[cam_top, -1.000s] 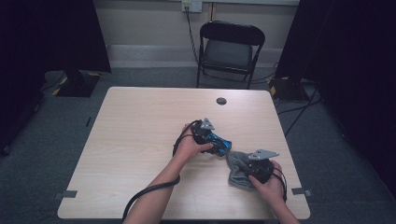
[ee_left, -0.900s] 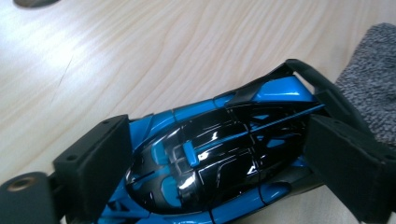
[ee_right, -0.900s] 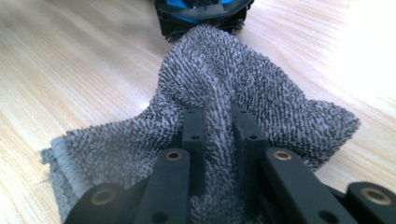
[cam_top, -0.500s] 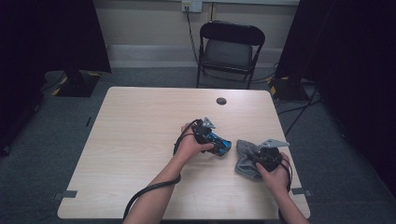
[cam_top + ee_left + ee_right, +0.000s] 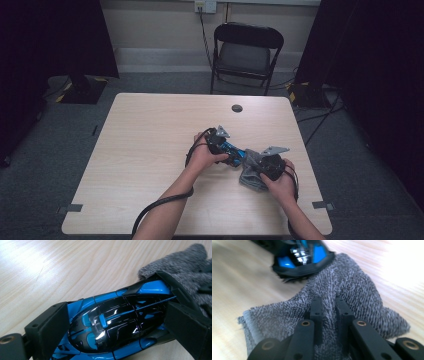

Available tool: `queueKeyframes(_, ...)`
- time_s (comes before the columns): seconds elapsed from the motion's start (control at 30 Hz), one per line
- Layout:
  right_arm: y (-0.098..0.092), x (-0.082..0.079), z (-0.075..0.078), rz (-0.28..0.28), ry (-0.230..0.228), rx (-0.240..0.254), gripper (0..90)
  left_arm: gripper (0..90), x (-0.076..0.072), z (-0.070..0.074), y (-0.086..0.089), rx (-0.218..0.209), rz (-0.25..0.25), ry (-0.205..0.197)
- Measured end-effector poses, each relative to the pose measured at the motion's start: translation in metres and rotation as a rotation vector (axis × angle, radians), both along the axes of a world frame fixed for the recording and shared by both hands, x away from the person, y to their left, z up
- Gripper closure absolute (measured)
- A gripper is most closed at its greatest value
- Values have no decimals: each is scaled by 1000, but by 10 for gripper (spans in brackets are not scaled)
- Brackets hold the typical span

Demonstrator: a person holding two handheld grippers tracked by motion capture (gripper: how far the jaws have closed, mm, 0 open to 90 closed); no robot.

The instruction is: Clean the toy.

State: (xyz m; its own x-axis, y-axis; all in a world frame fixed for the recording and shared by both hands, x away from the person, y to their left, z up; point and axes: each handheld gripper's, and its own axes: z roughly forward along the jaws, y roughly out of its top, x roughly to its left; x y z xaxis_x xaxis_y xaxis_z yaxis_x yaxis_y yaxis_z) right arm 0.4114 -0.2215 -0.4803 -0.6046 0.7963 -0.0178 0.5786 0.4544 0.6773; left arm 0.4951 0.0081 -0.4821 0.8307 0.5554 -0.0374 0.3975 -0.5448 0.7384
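On the desk (image 5: 150, 150), the left claw (image 5: 112, 327) grips a blue-and-black toy car (image 5: 117, 322) by its sides. The right claw (image 5: 328, 307) is pinched on a grey cloth (image 5: 352, 290) (a fold between its jaws), which touches the car's end, near the desk's right edge.

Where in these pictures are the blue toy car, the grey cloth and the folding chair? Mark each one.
blue toy car (image 5: 117, 325), left gripper view, on its glossy black roof.
grey cloth (image 5: 352, 282), right gripper view, on the raised fold ahead of the jaws.
folding chair (image 5: 245, 56), high view, on its seat.
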Motion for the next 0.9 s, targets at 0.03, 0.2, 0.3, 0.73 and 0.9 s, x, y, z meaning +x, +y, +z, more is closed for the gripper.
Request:
queueKeyframes(0.03,0,-2,0,8,2,10,788,58,0,0,0,-2,1,1)
queueKeyframes(0.2,3,-10,-1,44,13,39,790,59,-1,0,0,-4,0,-4)
queueKeyframes(0.3,6,-16,-1,77,22,60,791,59,-1,0,0,-4,-1,-5)
queueKeyframes(0.73,17,-29,-1,157,46,98,792,59,-1,0,0,-5,-1,-5)
queueKeyframes(0.9,22,-33,-2,182,47,106,792,60,-1,-1,0,-7,1,-6)
